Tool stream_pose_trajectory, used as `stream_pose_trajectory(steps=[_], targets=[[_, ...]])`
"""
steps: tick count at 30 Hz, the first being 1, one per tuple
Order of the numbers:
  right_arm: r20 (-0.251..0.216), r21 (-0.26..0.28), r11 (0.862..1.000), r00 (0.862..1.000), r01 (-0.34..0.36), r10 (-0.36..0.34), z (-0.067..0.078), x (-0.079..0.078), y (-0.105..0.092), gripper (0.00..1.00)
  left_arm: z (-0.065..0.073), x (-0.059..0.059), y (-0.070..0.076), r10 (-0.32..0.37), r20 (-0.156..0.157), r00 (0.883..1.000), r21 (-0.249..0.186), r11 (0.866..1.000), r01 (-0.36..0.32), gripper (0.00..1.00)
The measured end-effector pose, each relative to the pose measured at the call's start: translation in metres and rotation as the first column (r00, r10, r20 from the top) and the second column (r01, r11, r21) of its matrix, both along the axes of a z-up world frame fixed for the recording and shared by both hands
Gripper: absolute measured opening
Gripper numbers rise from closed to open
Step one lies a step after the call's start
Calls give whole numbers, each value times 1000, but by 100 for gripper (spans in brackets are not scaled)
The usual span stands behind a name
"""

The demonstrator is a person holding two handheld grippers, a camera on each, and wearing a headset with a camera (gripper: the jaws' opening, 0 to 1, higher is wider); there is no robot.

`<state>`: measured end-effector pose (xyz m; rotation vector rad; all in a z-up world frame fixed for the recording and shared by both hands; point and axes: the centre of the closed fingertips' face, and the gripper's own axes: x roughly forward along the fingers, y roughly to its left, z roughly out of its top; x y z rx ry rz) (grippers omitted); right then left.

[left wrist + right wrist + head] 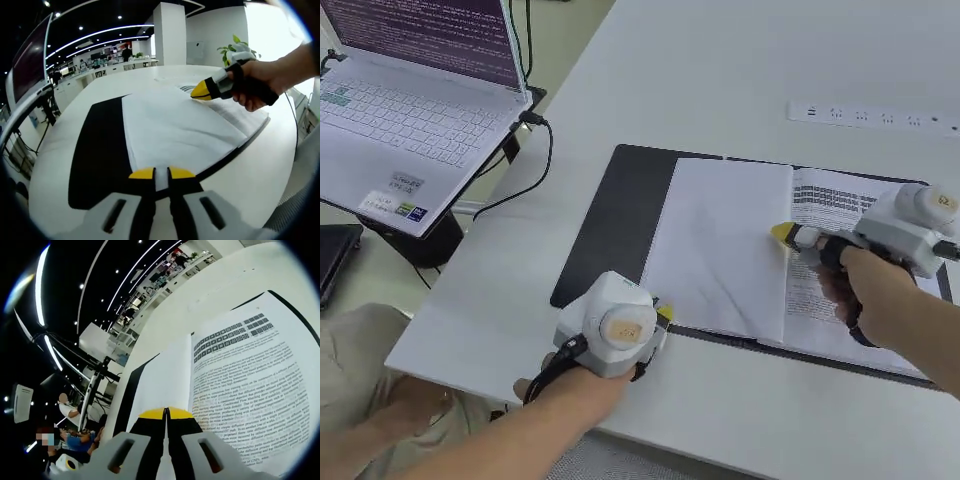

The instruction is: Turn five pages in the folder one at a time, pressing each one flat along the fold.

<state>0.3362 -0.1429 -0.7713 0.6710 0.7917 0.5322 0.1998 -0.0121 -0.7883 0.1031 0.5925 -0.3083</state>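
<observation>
A black folder [618, 220] lies open on the white table. Its turned blank page [720, 240] rests on the left and a printed page [832, 198] on the right. My left gripper [663, 313] is shut, its yellow tips at the blank page's near edge [170, 125] over the black cover [95, 150]. My right gripper [782, 233] is shut too, with its tip down on the fold between the two pages. In the right gripper view the shut tips [165, 412] sit beside the printed page [250, 380]. The right gripper [199, 90] also shows in the left gripper view.
An open laptop [410, 90] stands at the far left with a black cable [538, 150] running from it. A white power strip [875, 115] lies at the back right. The table's near edge [620, 420] runs just under my left hand.
</observation>
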Motion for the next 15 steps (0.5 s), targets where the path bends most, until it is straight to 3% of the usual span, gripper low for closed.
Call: stream_pose_trajectory(steps=[3, 5, 15], targets=[[28, -45, 999, 1000, 12, -11, -5, 8, -7, 0, 0, 1, 1, 6, 1, 1000, -2, 1000, -6, 5], [29, -21, 1000, 999, 13, -12, -6, 13, -7, 0, 0, 1, 2, 8, 2, 1000, -2, 1000, -8, 5], [85, -31, 999, 996, 23, -21, -5, 38, -4, 0, -1, 1, 3, 17, 12, 1000, -15, 1000, -17, 5]])
